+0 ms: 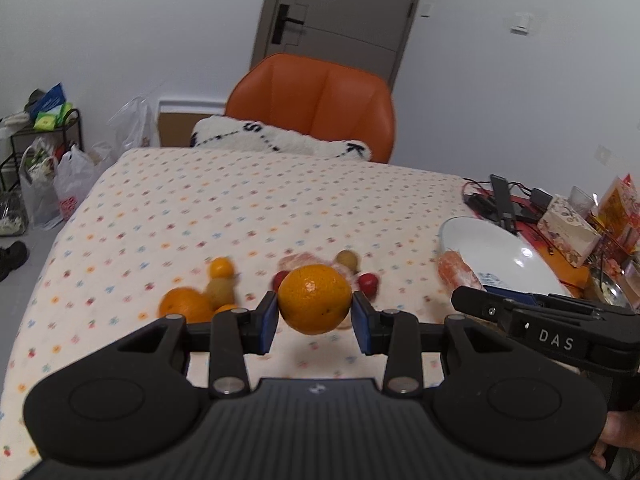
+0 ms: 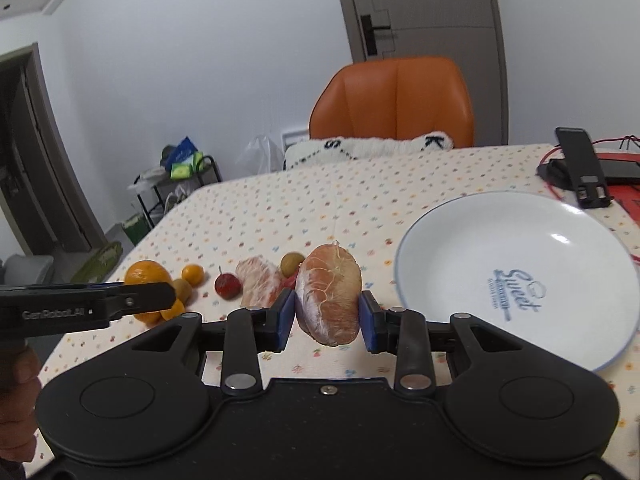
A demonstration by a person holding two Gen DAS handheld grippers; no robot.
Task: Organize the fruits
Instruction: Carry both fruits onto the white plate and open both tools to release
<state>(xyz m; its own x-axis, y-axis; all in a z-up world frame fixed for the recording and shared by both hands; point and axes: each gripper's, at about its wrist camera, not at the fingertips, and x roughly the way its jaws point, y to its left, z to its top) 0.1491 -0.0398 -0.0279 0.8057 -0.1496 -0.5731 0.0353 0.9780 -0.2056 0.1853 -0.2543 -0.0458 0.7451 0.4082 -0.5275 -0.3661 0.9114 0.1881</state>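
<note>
1. Blue pads of my left gripper [image 1: 315, 314] are clamped on a big orange [image 1: 315, 299], which hangs clear of the tablecloth [image 1: 240, 208].
2. My right gripper [image 2: 328, 314] is pinched tight on a peeled pomelo segment [image 2: 330, 294], also lifted off the cloth.
3. From the right wrist camera, at about 10 o'clock of that segment, I see a second pomelo piece [image 2: 259, 283] on the cloth, a red fruit [image 2: 227, 285] just beside it, and a greenish round fruit [image 2: 292, 264] behind.
4. Farther out at 9 o'clock lie a small orange [image 2: 193, 274] and a large orange [image 2: 145, 274], partly behind my left gripper's finger.
5. At 3 o'clock of the held segment sits the white plate [image 2: 460, 248], bearing no fruit.
6. At 12 o'clock, beyond the table, stands an orange chair [image 2: 394, 100].
</note>
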